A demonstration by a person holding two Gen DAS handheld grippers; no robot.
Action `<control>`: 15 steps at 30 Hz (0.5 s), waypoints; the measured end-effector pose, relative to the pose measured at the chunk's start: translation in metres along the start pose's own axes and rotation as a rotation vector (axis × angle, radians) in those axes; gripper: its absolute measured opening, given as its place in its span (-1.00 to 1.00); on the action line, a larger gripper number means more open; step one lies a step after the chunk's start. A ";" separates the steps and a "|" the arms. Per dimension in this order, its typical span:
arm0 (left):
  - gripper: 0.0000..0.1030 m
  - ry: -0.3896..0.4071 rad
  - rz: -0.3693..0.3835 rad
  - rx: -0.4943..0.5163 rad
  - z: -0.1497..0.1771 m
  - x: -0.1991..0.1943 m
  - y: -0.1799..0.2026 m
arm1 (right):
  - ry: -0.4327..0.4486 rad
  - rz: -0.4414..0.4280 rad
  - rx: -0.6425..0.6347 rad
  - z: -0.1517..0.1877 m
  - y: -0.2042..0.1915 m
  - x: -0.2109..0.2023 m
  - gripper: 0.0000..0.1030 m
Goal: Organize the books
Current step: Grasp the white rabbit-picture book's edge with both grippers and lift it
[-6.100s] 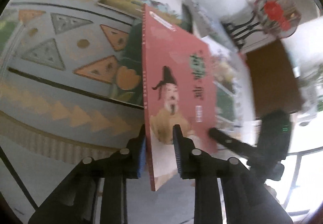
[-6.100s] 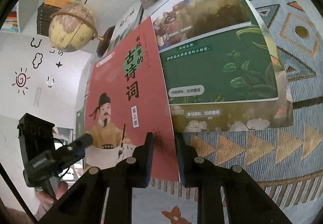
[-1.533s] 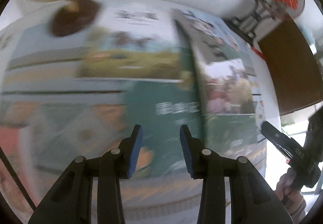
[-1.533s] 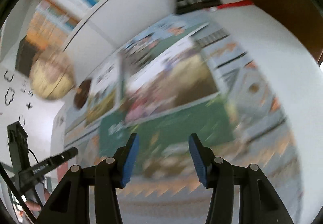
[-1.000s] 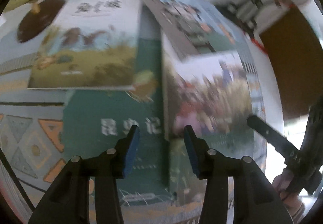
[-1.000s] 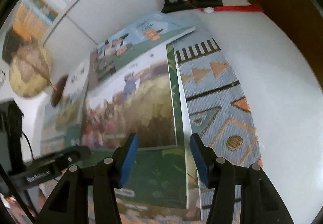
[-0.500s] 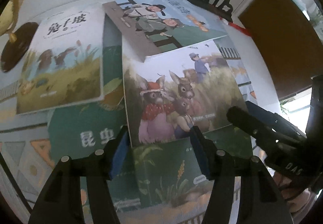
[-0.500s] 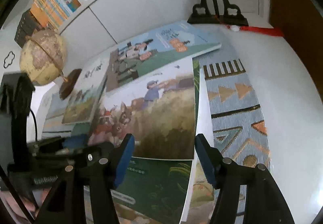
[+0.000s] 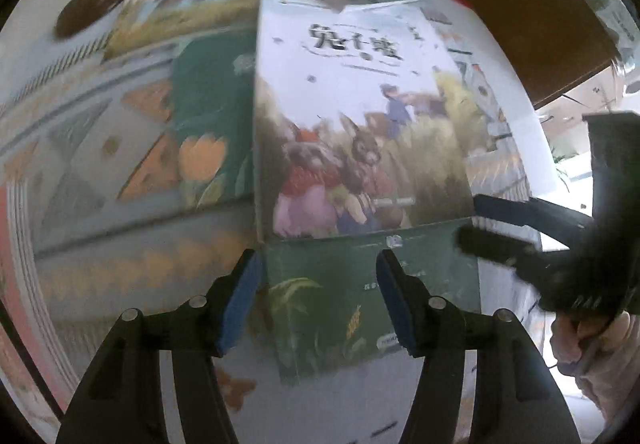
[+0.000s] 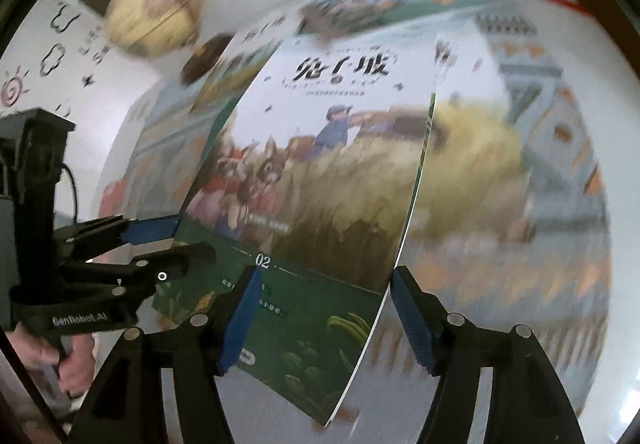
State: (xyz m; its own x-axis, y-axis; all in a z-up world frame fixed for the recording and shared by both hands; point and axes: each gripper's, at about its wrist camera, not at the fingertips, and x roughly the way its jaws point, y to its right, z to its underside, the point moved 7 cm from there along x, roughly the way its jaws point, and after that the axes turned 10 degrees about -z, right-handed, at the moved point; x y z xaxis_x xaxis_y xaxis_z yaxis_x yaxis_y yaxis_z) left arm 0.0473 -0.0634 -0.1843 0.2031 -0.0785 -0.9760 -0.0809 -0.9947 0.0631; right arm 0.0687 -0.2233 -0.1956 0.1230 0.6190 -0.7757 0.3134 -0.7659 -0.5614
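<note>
We judge the rabbit book (image 10: 320,180) thin, light, floppy; take both side edges. Left gripper (image 9: 320,300) spread, right gripper (image 10: 324,320) opening, nothing pinched

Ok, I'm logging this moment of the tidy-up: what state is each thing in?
Rabbit book: closed, cover up, atop the other books.
Green book: closed, flat, partly covered.
Globe: on its stand.
Left gripper: open, clamping nothing.
Right gripper: jaws opening, clamping nothing.

White table (image 9: 516,92), patterned runner (image 9: 80,132), books (image 9: 352,124)
</note>
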 end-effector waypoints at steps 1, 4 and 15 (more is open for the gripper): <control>0.10 0.010 -0.012 -0.027 -0.002 0.000 -0.010 | -0.001 -0.022 0.009 0.007 -0.002 -0.002 0.27; 0.10 0.011 0.010 -0.109 -0.018 0.007 -0.032 | 0.073 0.005 0.064 0.013 0.011 -0.015 0.27; 0.10 0.012 0.061 -0.073 -0.054 0.022 -0.005 | 0.191 -0.034 0.202 -0.034 0.030 -0.002 0.27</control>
State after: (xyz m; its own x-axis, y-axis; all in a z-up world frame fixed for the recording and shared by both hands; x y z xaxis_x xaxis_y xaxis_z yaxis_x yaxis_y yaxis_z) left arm 0.1045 -0.0635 -0.1946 0.2117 -0.1395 -0.9673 -0.0220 -0.9902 0.1380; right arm 0.1097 -0.2412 -0.2014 0.2971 0.6517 -0.6979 0.1285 -0.7515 -0.6471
